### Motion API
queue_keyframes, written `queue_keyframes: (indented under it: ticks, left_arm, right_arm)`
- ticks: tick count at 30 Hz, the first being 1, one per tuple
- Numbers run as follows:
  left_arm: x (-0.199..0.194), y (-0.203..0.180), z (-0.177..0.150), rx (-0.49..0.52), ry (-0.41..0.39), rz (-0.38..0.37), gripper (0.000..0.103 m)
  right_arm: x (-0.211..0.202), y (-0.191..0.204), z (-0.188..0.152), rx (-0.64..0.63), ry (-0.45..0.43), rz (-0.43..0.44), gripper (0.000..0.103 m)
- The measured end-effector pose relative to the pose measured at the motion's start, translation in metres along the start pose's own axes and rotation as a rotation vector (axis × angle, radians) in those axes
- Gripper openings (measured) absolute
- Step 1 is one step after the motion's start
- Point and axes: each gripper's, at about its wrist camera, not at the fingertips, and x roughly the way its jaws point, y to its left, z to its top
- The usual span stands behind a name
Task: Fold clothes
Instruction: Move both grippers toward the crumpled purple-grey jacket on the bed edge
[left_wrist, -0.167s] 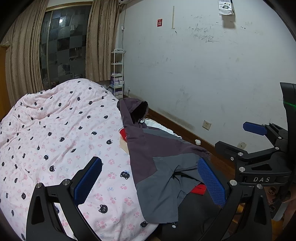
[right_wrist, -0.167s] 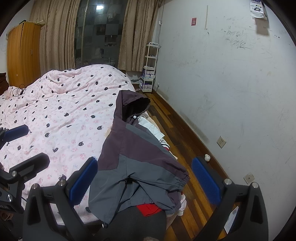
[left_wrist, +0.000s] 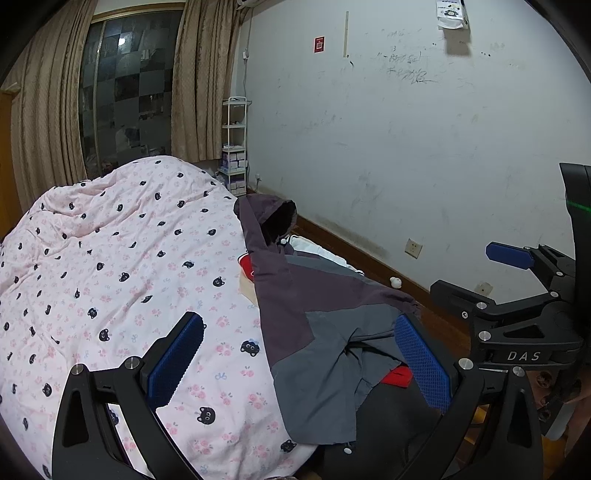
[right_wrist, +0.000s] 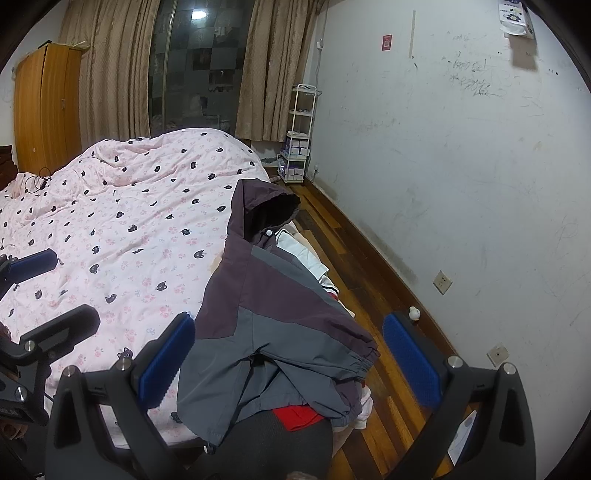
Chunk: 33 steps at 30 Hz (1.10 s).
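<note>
2 handheld grippers above a bed edge. Left gripper (left_wrist: 299, 365) and right gripper (right_wrist: 288, 362): blue-padded fingers spread fully wide, nothing between the pads, neither touching cloth. Hooded jacket (right_wrist: 273, 314) (purple upper, grey lower) lies draped over a pile of clothes at the edge of the pink cat-print duvet (left_wrist: 122, 266), hood toward the curtains; a red garment (right_wrist: 297, 415) shows beneath its hem, with the wooden floor (right_wrist: 369, 280) beside

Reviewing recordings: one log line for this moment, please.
stage: approach | left gripper: open | right gripper: open | jacket: unfolded on bed edge
</note>
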Motion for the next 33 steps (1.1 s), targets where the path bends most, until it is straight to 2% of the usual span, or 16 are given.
queue_keyframes:
  ticks: [33]
  left_arm:
    - [0.016, 0.003, -0.002, 0.002, 0.034, 0.017, 0.102]
  right_arm:
    - [0.018, 0.002, -0.003, -0.008, 0.031, 0.024, 0.103]
